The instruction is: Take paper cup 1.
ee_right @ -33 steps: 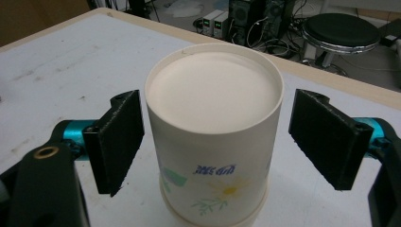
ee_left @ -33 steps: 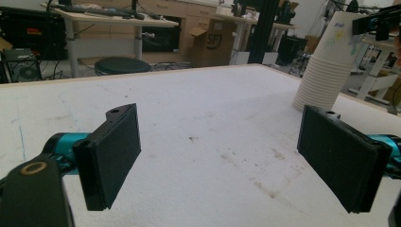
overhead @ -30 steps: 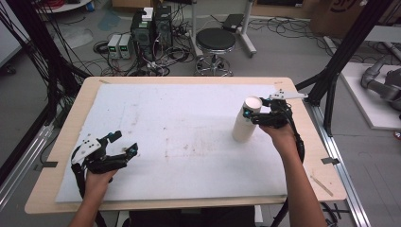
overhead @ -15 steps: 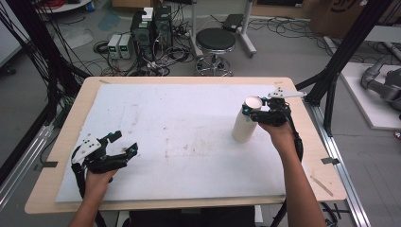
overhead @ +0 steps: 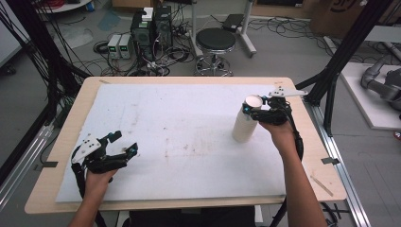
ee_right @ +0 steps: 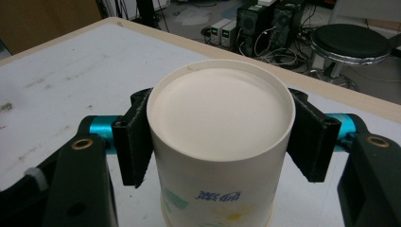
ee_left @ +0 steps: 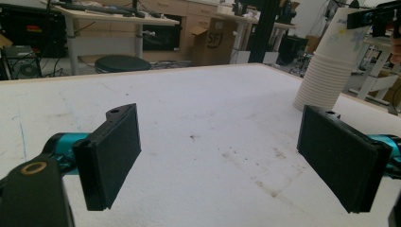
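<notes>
Right gripper (overhead: 251, 109) clamps the top cup of the upturned paper cup stack (overhead: 246, 126), its jaws having just closed on it; the stack stands at 3 o'clock on the white table (overhead: 189, 123). Left gripper (overhead: 124, 143), at 8 o'clock, rests with jaws wide, nothing between them.

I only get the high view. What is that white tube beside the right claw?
Observer: The left gripper view shows a stack of paper cups, upside down, with ridged rims towards the base.
Operator: Is the claw holding it?
Observer: Yes. In the right gripper view the right claw has just closed; its pads press both sides of the top cup.
Operator: Any print on it?
Observer: Blue characters and a green-and-yellow pattern on its side.
</notes>
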`<state>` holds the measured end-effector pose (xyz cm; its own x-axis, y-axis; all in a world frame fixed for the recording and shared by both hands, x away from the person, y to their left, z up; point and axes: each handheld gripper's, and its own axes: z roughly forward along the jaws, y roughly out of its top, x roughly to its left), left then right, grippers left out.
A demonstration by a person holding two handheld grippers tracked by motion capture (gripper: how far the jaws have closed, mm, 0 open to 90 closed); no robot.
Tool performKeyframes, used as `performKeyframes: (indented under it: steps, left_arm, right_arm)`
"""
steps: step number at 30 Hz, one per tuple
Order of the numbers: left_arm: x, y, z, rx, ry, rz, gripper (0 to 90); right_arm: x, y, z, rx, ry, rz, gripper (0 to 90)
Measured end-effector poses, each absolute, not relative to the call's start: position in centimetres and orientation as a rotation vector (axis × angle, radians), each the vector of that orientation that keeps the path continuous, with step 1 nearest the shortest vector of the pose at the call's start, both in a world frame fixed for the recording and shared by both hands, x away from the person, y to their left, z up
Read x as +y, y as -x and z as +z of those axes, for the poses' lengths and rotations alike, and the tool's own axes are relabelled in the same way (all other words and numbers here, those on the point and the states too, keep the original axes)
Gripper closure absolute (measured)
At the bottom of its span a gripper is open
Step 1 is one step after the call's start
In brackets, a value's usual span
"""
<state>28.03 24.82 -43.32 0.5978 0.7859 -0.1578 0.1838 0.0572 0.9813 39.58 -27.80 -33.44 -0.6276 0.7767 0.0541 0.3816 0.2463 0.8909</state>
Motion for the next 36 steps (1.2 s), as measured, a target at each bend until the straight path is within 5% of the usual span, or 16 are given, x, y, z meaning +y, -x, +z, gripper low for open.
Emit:
performKeyframes:
  steps: [36]
  left_arm:
    - [24.9,-27.8,-43.2,0.853,-1.456,0.534,14.1]
  right_arm:
    - [-29.0,-35.2,-23.9,2.03,-0.919,1.455,35.3]
